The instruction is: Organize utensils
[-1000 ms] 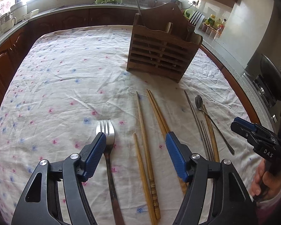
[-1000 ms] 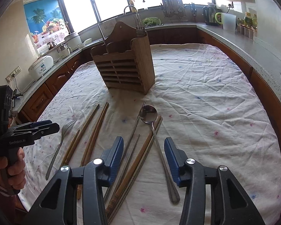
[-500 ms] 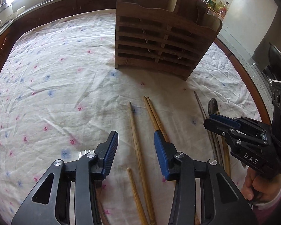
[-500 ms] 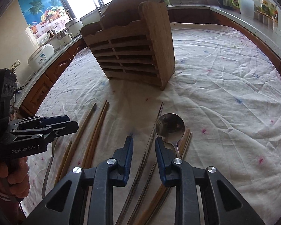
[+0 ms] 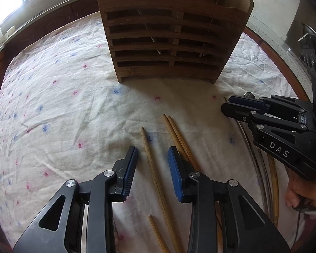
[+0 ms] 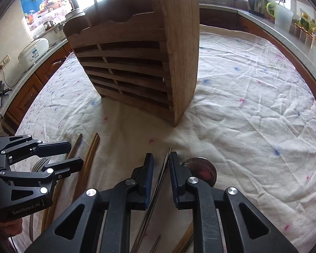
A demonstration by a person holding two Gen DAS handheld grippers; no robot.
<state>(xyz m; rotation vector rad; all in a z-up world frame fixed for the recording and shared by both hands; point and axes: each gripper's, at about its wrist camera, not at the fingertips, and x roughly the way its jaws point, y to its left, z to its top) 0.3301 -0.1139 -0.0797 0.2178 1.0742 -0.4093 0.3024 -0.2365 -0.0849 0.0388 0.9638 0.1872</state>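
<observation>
A slatted wooden utensil holder (image 5: 170, 40) stands upright on the cloth, also in the right wrist view (image 6: 141, 63). My left gripper (image 5: 151, 158) is open low over a single wooden chopstick (image 5: 151, 162), which lies between its fingers. A pair of wooden chopsticks (image 5: 177, 132) lies just right of it. My right gripper (image 6: 160, 164) is open by a narrow gap around a thin metal chopstick (image 6: 164, 166) on the cloth. A metal spoon's bowl (image 6: 202, 170) lies right of its right finger. A fork (image 6: 39, 164) lies under the left gripper (image 6: 59, 156).
A white floral tablecloth (image 6: 252, 105) covers the table. Kitchen counters ring it, with a rice cooker (image 6: 34, 49) at left and jars (image 6: 305, 23) at right. Further chopsticks (image 5: 271, 175) lie below the right gripper (image 5: 252, 107).
Both grippers have moved forward toward the holder and lower to the cloth. Both have narrowed, the left around the single wooden chopstick, the right around the metal chopstick.
</observation>
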